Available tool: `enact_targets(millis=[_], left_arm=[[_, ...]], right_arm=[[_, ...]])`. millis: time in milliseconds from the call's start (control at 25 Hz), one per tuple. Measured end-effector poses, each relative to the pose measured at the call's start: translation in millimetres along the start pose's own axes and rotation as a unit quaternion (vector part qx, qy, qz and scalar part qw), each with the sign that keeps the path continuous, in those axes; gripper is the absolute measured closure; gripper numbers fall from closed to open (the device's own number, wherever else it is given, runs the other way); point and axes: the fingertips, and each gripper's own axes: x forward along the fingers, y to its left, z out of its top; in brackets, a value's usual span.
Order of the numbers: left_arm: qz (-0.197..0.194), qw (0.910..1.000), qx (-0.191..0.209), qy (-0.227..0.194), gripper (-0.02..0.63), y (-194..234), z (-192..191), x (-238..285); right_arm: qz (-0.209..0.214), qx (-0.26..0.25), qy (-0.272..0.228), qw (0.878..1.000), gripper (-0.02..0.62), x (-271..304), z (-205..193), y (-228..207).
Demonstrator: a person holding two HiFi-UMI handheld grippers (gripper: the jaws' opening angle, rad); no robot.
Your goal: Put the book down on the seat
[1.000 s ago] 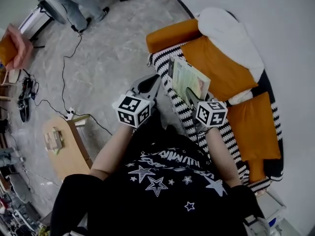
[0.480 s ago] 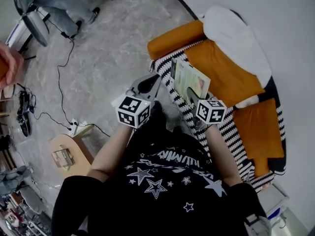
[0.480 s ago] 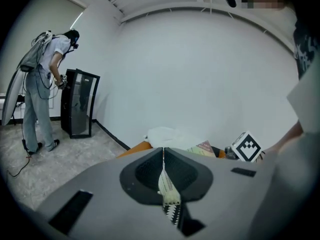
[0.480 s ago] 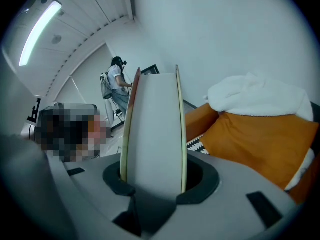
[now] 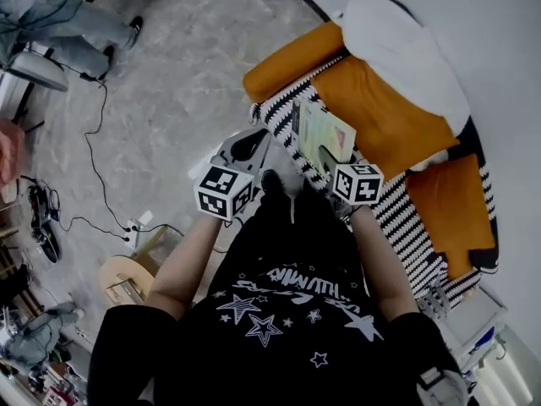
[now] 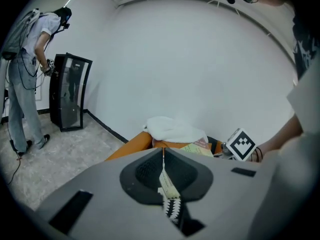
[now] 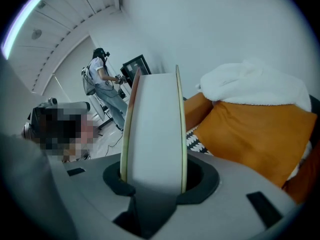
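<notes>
My right gripper [image 5: 336,161] is clamped on the book [image 5: 321,129]. In the right gripper view the two jaws press on the covers from either side, and the book [image 7: 152,134] stands edge-on between them, its pale page block facing the camera with a thin cover line to each side.

The book's long axis runs straight out from the jaws, away from me. From the head view that is up the picture, towards the orange armrest [image 5: 287,70]. I grip it at its near end, so nearly all of it sticks out past the fingertips. Its greenish-yellow cover is turned up and to the left.

The book is over the front part of the seat [image 5: 397,218], above the black-and-white zigzag throw and just beside the big orange cushion [image 5: 380,117]. A white blanket [image 5: 406,53] is heaped behind that cushion. I cannot tell from this steep angle whether the book's far end touches the throw.

My left gripper [image 5: 254,138] is just left of the book, off the seat's edge, and apart from it. In the left gripper view its jaws are drawn together to a narrow slit and hold nothing.
</notes>
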Motion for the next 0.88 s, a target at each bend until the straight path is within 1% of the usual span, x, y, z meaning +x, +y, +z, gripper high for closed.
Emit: enact_targets(millis=[120,280,400,560,680,880], left_arm=[[0.000,1.0000,-0.004,0.009,0.591,7,-8,10],[0.012,0.9995,-0.013,0.026,0.591,15,-25,25],[0.023,0.9985,-0.031,0.040,0.591,18,-42,37],[0.035,0.9964,-0.052,0.057,0.591,29,-62,66],[0.044,0.9950,-0.064,0.062,0.591,29,-68,84],[0.061,0.9931,-0.063,0.078,0.591,34,-74,116]], right_arm=[[0.000,-0.004,0.011,1.000,0.425,13,-3,-5],[0.010,-0.014,0.027,0.999,0.425,36,-6,-16],[0.016,-0.023,0.045,0.999,0.425,54,-9,-30],[0.021,-0.018,0.066,0.997,0.425,78,-13,-50],[0.038,-0.024,0.084,0.995,0.425,88,-17,-59],[0.070,-0.055,0.110,0.990,0.425,106,-12,-71]])
